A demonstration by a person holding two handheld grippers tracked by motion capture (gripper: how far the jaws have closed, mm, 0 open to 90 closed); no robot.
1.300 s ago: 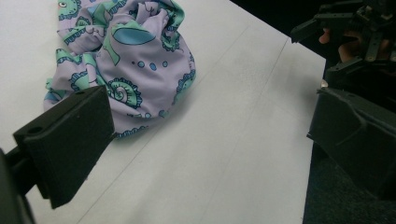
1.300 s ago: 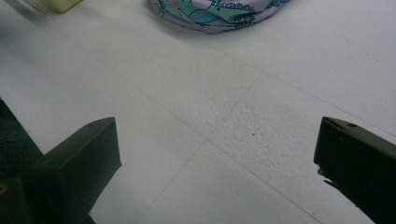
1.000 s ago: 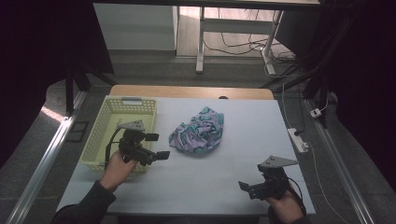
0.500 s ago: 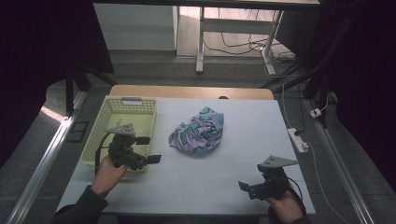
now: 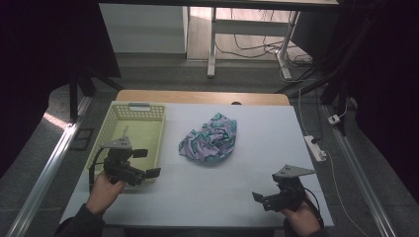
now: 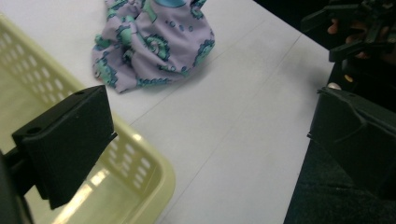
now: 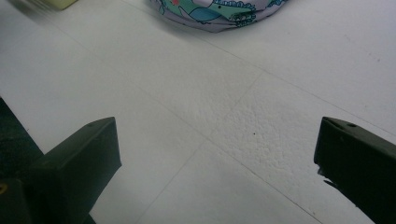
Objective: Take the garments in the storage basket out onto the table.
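High view shows the crumpled patterned cloth point(image 5: 209, 139) lying near the middle of the white table point(image 5: 207, 192), just right of the yellow basket point(image 5: 129, 136). At the near left, the left hand-held gripper point(image 5: 146, 163) hangs over the basket's near right corner with its jaws spread wide and empty. At the near right edge, well apart from the cloth, the right hand-held gripper point(image 5: 258, 198) is likewise spread and empty.
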